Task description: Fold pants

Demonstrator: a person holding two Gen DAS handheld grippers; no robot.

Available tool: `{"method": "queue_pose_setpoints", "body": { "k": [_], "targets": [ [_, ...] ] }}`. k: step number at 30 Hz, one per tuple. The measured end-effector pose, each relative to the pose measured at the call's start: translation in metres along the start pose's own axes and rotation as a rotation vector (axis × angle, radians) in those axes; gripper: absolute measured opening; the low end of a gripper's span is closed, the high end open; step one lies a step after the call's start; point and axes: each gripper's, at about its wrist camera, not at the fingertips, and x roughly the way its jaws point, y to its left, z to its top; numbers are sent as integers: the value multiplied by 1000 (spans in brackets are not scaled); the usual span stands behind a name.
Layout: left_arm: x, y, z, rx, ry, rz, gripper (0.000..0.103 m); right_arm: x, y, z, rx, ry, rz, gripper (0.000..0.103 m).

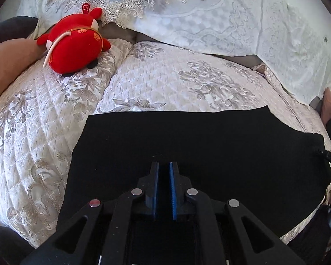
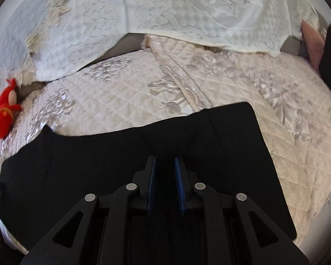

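Pants (image 1: 209, 137) flat on bed (image 1: 33, 143); we hold left gripper (image 1: 164, 165) and right gripper (image 2: 164, 161) narrowly parted, empty.

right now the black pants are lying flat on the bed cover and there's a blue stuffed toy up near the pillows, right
Not quite: the stuffed toy is red, not blue, as the left wrist view shows plainly. The rest holds: the black pants lie flat on the bed cover, and the toy sits up near the pillows.
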Motion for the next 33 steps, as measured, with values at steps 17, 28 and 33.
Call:
{"method": "queue_pose_setpoints", "body": {
  "k": [17, 28, 33],
  "targets": [
    [-42, -10, -22, 17, -41, 37, 11, -45, 116, -68, -245, 10, 179, 39],
    [-50, 33, -53, -119, -11, 27, 21, -46, 135, -88, -264, 49, 215, 39],
    [-57, 58, -66, -243, -18, -21, 31, -47, 139, -84, -270, 39, 225, 39]
  ]
}}
